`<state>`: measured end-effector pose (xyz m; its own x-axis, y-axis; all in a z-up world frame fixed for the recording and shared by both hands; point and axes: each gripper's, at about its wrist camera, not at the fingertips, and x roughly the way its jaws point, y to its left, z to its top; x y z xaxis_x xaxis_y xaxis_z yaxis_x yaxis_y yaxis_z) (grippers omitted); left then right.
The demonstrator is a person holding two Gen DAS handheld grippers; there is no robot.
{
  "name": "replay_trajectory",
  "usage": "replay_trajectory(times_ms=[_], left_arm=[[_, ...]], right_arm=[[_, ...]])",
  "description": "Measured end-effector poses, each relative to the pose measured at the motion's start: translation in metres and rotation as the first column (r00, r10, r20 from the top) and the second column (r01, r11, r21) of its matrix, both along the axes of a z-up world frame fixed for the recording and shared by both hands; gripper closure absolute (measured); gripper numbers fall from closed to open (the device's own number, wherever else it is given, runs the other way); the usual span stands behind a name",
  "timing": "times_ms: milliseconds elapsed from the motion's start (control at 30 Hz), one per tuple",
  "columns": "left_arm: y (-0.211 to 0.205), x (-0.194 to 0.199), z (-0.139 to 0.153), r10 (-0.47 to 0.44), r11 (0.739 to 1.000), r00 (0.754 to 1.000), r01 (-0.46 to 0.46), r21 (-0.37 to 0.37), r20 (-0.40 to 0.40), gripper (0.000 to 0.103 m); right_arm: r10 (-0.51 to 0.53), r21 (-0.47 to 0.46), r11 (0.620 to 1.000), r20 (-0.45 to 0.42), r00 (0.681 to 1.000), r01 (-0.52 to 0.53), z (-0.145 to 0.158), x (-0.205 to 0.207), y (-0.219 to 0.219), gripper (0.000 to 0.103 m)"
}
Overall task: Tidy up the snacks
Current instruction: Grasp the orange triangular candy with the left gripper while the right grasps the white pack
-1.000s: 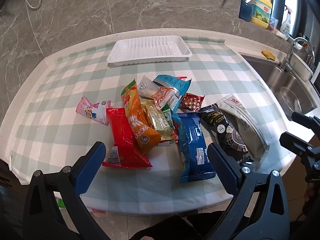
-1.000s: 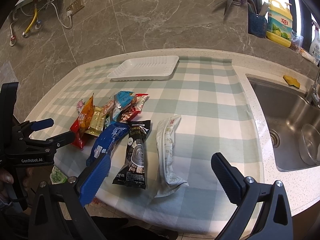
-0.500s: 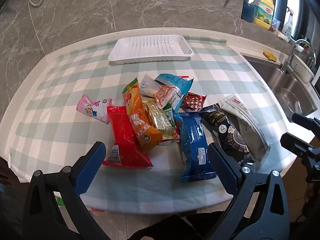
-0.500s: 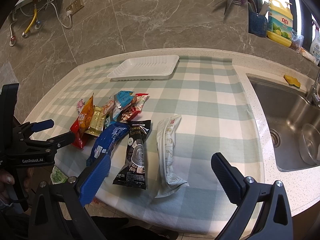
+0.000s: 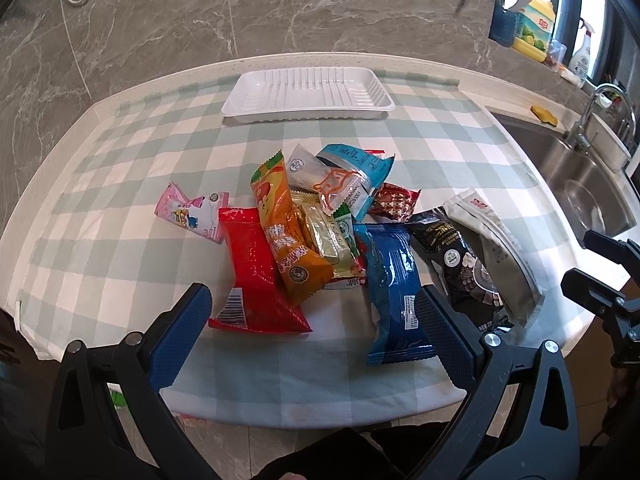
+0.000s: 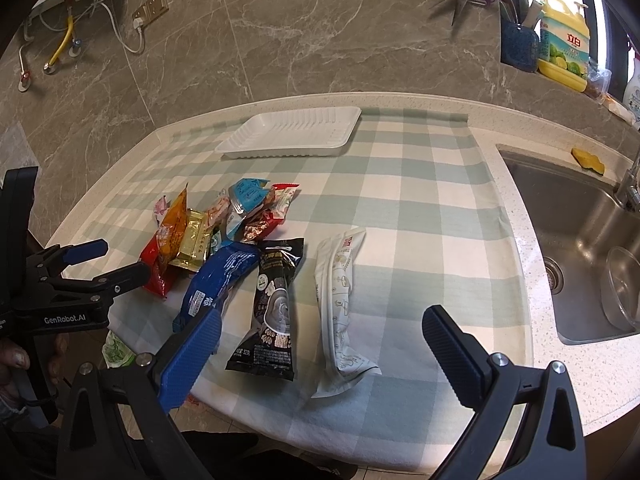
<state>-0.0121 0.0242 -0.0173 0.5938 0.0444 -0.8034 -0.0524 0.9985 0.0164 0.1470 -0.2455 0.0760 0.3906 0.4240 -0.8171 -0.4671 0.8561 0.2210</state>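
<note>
A pile of snack packets lies on a green-and-white checked cloth [image 5: 100, 240]: a red packet [image 5: 256, 276], an orange one [image 5: 286, 232], a blue one [image 5: 394, 296], a black one [image 5: 460, 268] and a white one [image 5: 496, 244]. An empty white tray [image 5: 306, 96] stands behind them. My left gripper [image 5: 312, 332] is open and empty, hovering before the red and blue packets. My right gripper [image 6: 320, 348] is open and empty, before the black packet [image 6: 276, 304] and white packet [image 6: 340, 304]. The tray [image 6: 292, 132] is far back.
A steel sink [image 6: 580, 248] with a tap and a clear bowl lies to the right. A yellow detergent bottle [image 6: 564, 44] and scissors stand by the marble wall. The counter's front edge is just under both grippers.
The left gripper has drifted slightly forward toward the packets. The right gripper has barely moved. Both stay open.
</note>
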Motion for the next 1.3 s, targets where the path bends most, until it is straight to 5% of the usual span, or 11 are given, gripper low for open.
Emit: replay_trajectory(times_ms=[300, 633, 1300], left_arm=[[0.021, 0.001, -0.003, 0.044, 0.999, 0.999, -0.045, -0.017, -0.004, 0.000], [0.056, 0.003, -0.012, 0.101, 0.994, 0.995, -0.102, -0.049, -0.022, 0.000], [0.073, 0.041, -0.015, 0.067, 0.990, 0.998, -0.068, -0.127, -0.019, 0.005]], right_arm=[[0.026, 0.005, 1.000, -0.025, 0.999, -0.026, -0.006, 0.005, -0.003, 0.000], [0.065, -0.055, 0.996, -0.070, 0.995, -0.069, -0.020, 0.017, 0.015, 0.014], [0.033, -0.137, 0.988, -0.217, 0.976, -0.064, -0.064, 0.051, 0.024, 0.064]])
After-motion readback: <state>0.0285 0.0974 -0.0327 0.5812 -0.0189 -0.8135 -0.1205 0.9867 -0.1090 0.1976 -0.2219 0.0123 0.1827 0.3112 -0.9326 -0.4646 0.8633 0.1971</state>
